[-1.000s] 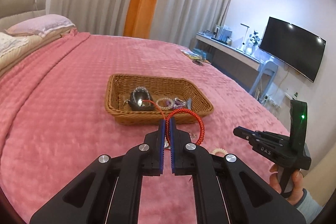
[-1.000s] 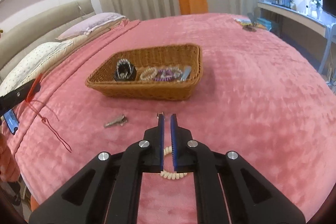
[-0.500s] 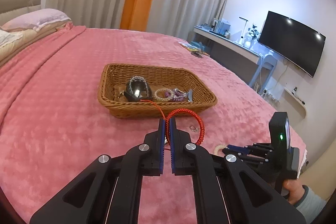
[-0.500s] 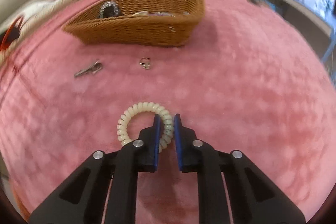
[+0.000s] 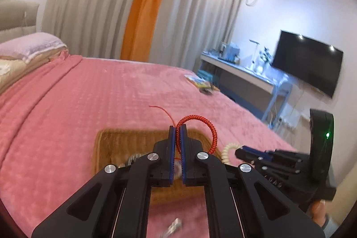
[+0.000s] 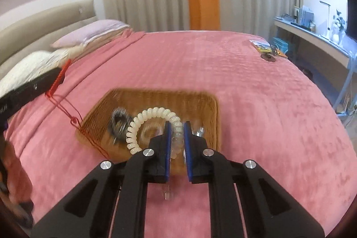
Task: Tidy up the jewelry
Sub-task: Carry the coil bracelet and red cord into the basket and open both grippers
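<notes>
My left gripper [image 5: 177,127] is shut on a red braided cord bracelet [image 5: 200,126], whose loop arcs up and to the right of the fingertips. Its thin red tails [image 6: 73,117] dangle toward the left end of the wicker basket [image 6: 207,108]. My right gripper [image 6: 177,126] is shut on a cream spiral hair tie [image 6: 145,119], held in the air over the basket. The basket [image 5: 107,144] lies on the pink bedspread and holds a dark hair claw [image 6: 119,123] and beaded bracelets. In the left wrist view the right gripper [image 5: 241,152] hovers at the basket's right with the hair tie [image 5: 227,150].
A silver clip [image 5: 174,225] lies on the bedspread in front of the basket. Pillows [image 6: 89,34] and a headboard stand at the far left. A booklet and small items [image 6: 267,49] sit near the bed's far right edge, beyond it a desk [image 5: 245,73] and television.
The right gripper has lifted the cream hair tie off the bedspread and carried it over the basket. The left gripper has moved forward with the red bracelet, up to the basket.
</notes>
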`<state>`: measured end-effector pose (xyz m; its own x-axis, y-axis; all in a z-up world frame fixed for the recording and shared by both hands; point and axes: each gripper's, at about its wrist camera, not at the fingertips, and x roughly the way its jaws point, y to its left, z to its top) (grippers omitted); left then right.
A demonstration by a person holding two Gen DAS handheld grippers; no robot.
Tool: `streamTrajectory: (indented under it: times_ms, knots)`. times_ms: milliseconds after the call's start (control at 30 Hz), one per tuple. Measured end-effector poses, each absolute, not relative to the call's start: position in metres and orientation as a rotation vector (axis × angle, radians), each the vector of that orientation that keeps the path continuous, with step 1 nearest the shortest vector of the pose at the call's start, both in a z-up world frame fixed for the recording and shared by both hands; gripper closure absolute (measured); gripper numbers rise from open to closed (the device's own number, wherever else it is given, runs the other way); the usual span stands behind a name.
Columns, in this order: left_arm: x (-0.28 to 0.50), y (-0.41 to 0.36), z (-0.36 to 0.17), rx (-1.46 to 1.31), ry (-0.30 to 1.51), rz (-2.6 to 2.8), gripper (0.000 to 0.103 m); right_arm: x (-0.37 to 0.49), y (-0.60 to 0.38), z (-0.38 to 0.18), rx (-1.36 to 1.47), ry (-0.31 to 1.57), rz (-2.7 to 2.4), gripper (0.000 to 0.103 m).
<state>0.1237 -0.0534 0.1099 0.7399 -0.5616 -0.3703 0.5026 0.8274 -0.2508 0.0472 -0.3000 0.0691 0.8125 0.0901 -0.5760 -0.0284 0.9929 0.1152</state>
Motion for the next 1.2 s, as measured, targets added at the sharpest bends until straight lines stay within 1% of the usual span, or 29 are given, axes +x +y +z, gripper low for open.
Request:
streamTrajectory:
  times_ms: [133,267,367,533,567,600,633,667,733,800,867,967,1033,1200]
  knots:
    - [0.159,-0.066,0.088,-0.137,0.462,-0.507,0.101,0.095,-0.306,0.054,0.189,0.645,0.055,0.094]
    - [0.185,-0.074,0.043,-0.131,0.544,-0.445,0.101,0.130,-0.304,0.022,0.242,0.717,0.071,0.094]
    - [0.197,-0.076,0.020,-0.142,0.606,-0.452,0.101,0.144,-0.308,0.000,0.307,0.784,0.098,0.094]
    - [0.204,-0.077,0.010,-0.125,0.640,-0.460,0.099,0.147,-0.307,-0.010,0.273,0.807,0.056,0.093]
    - [0.203,-0.076,0.012,-0.122,0.636,-0.462,0.090,0.146,-0.307,-0.011,0.271,0.806,0.047,0.093]
    - [0.201,-0.074,0.012,-0.116,0.635,-0.460,0.071,0.145,-0.307,-0.012,0.280,0.810,0.058,0.093]
    - [0.199,-0.073,0.012,-0.116,0.626,-0.450,0.066,0.145,-0.309,-0.014,0.298,0.815,0.068,0.093]
    - [0.197,-0.071,0.013,-0.119,0.618,-0.445,0.063,0.142,-0.311,-0.015,0.312,0.812,0.076,0.093]
    - [0.194,-0.069,0.014,-0.129,0.618,-0.459,0.062,0.137,-0.315,-0.013,0.325,0.794,0.093,0.090]
    - [0.187,-0.063,0.018,-0.145,0.601,-0.465,0.061,0.132,-0.316,-0.009,0.326,0.774,0.102,0.080]
    - [0.177,-0.059,0.022,-0.149,0.582,-0.470,0.061,0.123,-0.312,-0.003,0.309,0.735,0.103,0.076]
    - [0.158,-0.054,0.029,-0.155,0.552,-0.485,0.061,0.108,-0.310,0.006,0.305,0.706,0.111,0.076]
    - [0.143,-0.049,0.029,-0.167,0.546,-0.505,0.061,0.091,-0.312,0.007,0.352,0.713,0.160,0.076]
    - [0.100,-0.040,0.018,-0.174,0.590,-0.558,0.061,0.033,-0.312,0.008,0.336,0.705,0.154,0.076]
